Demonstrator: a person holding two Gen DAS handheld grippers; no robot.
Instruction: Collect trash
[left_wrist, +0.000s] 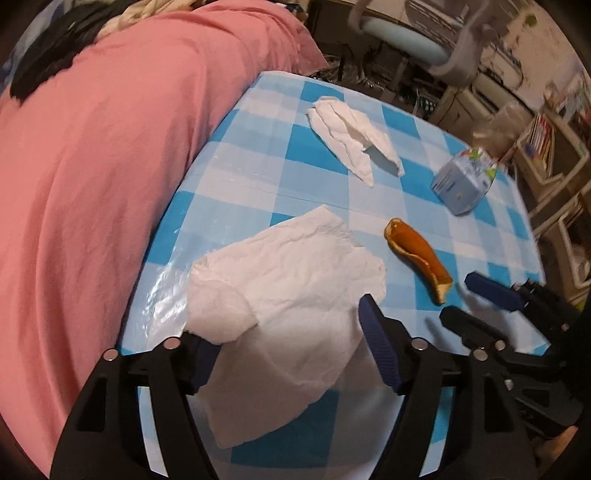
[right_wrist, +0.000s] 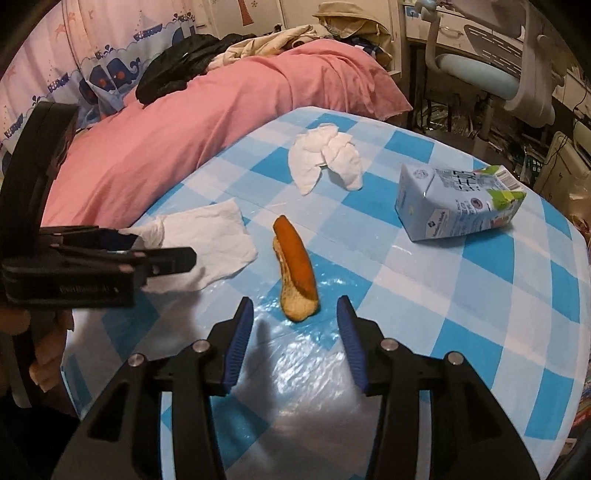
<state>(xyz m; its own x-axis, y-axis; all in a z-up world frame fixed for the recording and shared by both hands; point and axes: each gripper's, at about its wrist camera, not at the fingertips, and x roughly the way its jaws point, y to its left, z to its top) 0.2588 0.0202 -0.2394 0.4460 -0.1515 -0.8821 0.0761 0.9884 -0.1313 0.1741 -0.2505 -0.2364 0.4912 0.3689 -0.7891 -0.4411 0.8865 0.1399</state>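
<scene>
A large crumpled white tissue (left_wrist: 288, 295) lies on the blue checked table (left_wrist: 258, 177), and my left gripper (left_wrist: 284, 332) is open around its near part, fingers on either side. It also shows in the right wrist view (right_wrist: 214, 236). An orange peel (left_wrist: 417, 254) lies to its right. My right gripper (right_wrist: 295, 317) is open just short of the orange peel (right_wrist: 295, 266), nothing between its fingers. A second crumpled tissue (left_wrist: 351, 140) (right_wrist: 325, 158) lies farther back. A pale blue carton (left_wrist: 461, 181) (right_wrist: 454, 203) lies on its side at the right.
A pink blanket on a bed (left_wrist: 110, 147) (right_wrist: 221, 103) borders the table's left edge. A desk chair (right_wrist: 491, 66) stands behind the table. Shelves with books (left_wrist: 546, 147) are at the far right. My right gripper (left_wrist: 476, 302) shows in the left wrist view.
</scene>
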